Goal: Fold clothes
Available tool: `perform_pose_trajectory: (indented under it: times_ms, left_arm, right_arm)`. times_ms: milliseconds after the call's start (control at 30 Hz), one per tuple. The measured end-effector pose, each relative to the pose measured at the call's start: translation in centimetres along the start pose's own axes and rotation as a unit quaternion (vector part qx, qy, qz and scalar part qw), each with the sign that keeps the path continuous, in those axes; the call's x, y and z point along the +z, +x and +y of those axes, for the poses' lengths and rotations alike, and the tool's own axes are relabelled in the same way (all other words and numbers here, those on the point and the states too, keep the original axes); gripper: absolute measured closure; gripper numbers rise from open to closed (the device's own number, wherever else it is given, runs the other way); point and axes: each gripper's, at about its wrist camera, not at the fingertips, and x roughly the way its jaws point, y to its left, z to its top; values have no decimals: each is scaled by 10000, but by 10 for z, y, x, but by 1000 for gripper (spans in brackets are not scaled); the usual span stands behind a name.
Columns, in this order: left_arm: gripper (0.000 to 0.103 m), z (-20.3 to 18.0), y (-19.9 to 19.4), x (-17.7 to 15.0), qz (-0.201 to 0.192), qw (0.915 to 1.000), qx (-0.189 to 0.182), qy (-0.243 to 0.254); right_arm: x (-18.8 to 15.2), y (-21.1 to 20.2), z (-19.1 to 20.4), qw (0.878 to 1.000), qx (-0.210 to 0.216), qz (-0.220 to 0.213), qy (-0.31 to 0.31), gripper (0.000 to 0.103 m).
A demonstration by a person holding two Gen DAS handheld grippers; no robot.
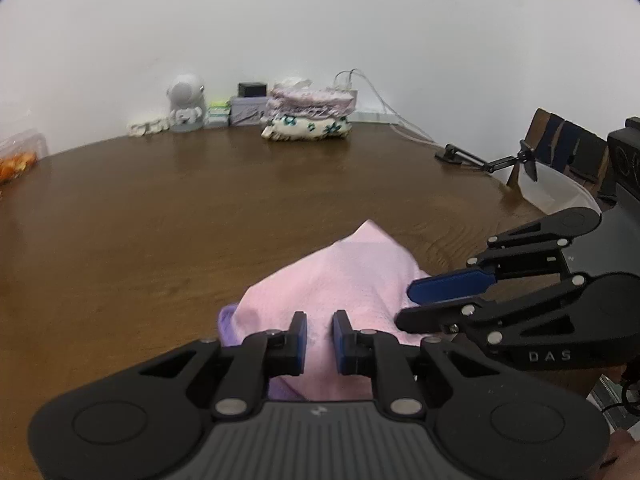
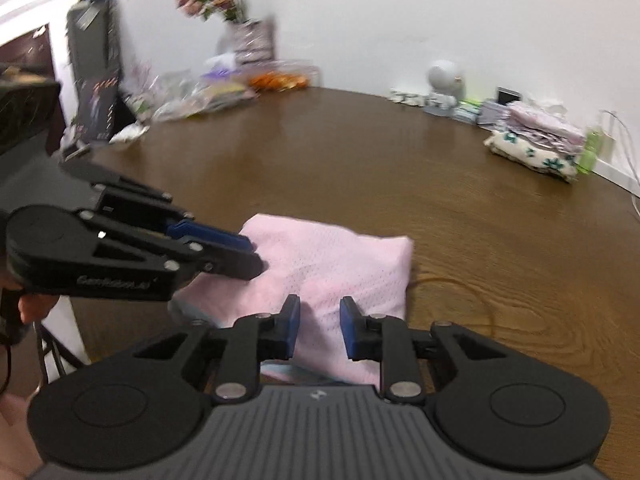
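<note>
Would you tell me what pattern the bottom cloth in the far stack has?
Cream with teal flowers, clearest in the left wrist view.

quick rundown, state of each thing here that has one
pink garment: folded, lying on the table
left claw: jaws slightly apart over the pink garment, grip unclear
right claw: jaws slightly apart over it, grip unclear
stack of clothes: folded, piled at the far edge

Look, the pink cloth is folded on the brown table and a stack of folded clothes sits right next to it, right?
Not quite. The pink cloth is on the brown table, but the stack of folded clothes sits far away by the wall, as the right wrist view shows.
</note>
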Motion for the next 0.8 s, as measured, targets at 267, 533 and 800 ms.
perform_pose_trajectory:
  times_ms: [267,533,800]
  left_arm:
    - [86,8,-16,8,-245,9996,14,-104]
    - [88,-3,10,5,27,9998,197,47]
    - [87,1,-15,9,-237,9996,79,-110]
  right_arm:
    - [14,-14,-11,9990,119,-363,226,72]
    - [26,27,-22,9996,60,-63,267,72]
    - [18,16,-32,9974,109,-235,669,69]
